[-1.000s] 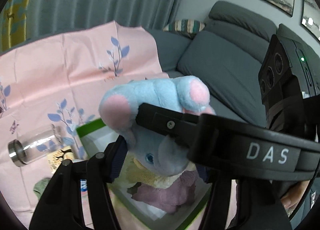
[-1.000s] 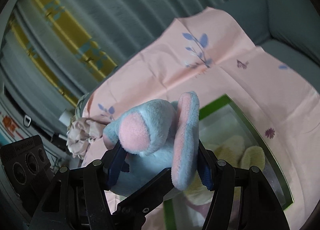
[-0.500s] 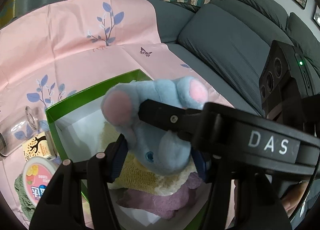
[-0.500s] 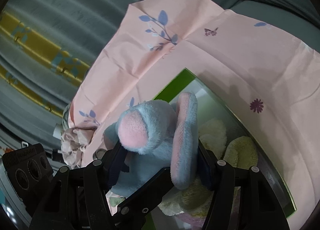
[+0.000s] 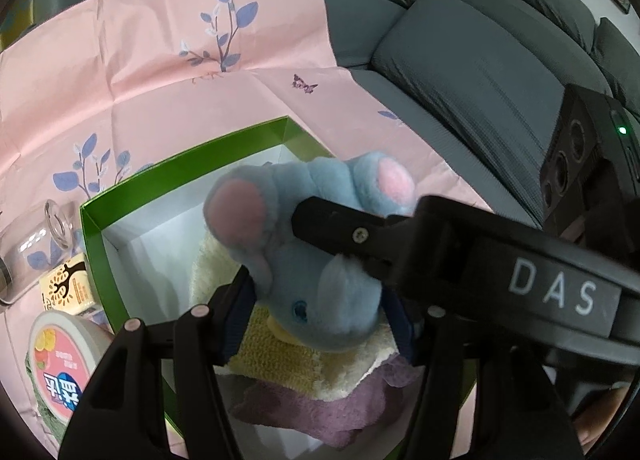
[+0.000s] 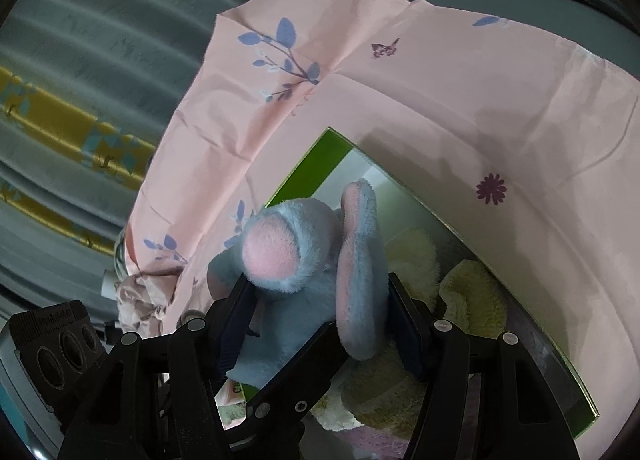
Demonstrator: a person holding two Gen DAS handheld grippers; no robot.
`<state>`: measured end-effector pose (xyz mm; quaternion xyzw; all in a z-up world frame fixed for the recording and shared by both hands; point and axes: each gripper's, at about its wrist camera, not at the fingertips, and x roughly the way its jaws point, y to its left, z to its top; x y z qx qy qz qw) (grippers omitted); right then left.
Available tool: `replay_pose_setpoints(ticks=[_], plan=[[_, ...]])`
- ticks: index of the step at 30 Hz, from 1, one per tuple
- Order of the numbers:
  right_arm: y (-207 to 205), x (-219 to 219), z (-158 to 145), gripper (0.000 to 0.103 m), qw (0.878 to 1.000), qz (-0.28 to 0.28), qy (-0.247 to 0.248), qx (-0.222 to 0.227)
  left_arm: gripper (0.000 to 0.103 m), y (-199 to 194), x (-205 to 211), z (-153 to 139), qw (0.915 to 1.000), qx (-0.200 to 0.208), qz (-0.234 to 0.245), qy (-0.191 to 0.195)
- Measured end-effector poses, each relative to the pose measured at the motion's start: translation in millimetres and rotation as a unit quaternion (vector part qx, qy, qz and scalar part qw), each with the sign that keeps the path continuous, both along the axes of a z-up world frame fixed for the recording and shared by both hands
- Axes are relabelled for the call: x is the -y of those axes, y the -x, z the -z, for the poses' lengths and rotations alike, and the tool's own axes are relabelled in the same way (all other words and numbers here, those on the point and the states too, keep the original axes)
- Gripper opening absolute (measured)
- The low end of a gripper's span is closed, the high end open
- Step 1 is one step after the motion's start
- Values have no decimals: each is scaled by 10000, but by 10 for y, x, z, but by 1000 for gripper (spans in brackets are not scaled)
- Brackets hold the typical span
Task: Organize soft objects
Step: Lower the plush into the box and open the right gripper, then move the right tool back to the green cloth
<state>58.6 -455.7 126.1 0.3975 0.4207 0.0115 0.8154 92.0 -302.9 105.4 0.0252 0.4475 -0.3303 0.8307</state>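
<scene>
A blue plush elephant (image 5: 320, 260) with pink ears is held by both grippers above a green box (image 5: 184, 172) with a white inside. My left gripper (image 5: 316, 300) is shut on its head. My right gripper (image 6: 320, 324) is shut on its body and ear (image 6: 360, 268); its arm crosses the left wrist view (image 5: 480, 260). Inside the box lie a yellow towel (image 5: 288, 356), a purple cloth (image 5: 320, 408) and a cream towel (image 6: 472, 292). The plush hangs just over the towels.
The box sits on a pink floral cloth (image 5: 160, 80). Left of the box are a glass jar (image 5: 40, 232), a small yellow carton (image 5: 66, 288), a round tub (image 5: 60, 360) and a green cloth (image 5: 40, 404). A grey sofa (image 5: 480, 72) stands behind.
Both grippers have carried the plush forward and down over the box. The box and towels now lie more fully under the plush.
</scene>
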Motion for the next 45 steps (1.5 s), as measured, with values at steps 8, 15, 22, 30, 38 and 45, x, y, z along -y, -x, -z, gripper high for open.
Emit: replay_pose_setpoints(ticks=[8,15,22,30,38,45], plan=[[63,64,-7,66,9996,276,-30,-64,64,-3,-2,-10,10000,-79,-45,-3],[148,69,-145,66,9988,397,296,13,75,43,-51,-92,10000,-32,-53,14],[238,44,-271,66,9984,404,353,151,85,124,-203,-214,9996,-16,-116,253],[431,-18,-527,84,9953,542,646,476,92,329,-528,-501,9980,240,-244,534],[514,-233,-752,92,9897,409,1233,595,102,574,-1079,-700,9939,532,-586,766],[514,-529,-869,92,9832,124,1709,636,102,784,-1828,-710,9869,704,-1252,728]])
